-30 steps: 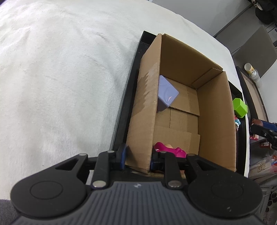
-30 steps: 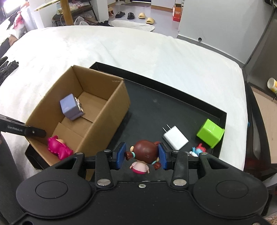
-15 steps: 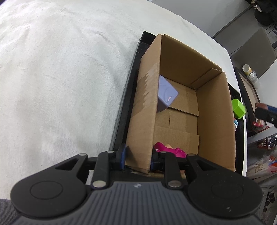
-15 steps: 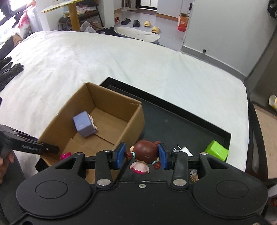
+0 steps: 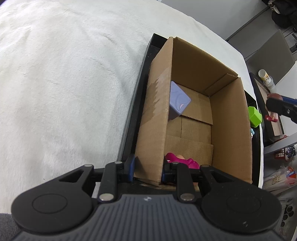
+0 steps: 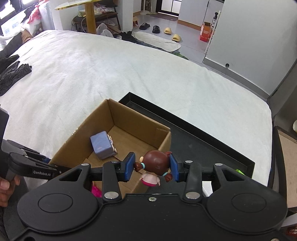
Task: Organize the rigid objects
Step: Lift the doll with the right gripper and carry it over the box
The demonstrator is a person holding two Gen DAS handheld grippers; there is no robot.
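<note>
A bed covered by a white blanket (image 6: 130, 74) fills most of both views, with slippers (image 6: 170, 34) and a round table (image 6: 81, 3) seen on the floor beyond it. On the blanket a black tray (image 6: 204, 133) is laid, and an open cardboard box (image 5: 230, 129) is stood at one end of it. The near wall of the box is clamped between the fingers of the left gripper (image 5: 147, 169), one blue pad outside and the other inside. A lilac cube (image 5: 178, 101) is leaned against the inner left wall, and a pink toy (image 5: 181, 159) is lain at the near end of the box floor (partly hidden by the gripper). A doll (image 6: 155, 169) with brown hair and a pink dress is held by the head in the right gripper (image 6: 151, 167), raised over the near right edge of the box. A green block (image 5: 255, 115) is left on the tray beside the box.
</note>
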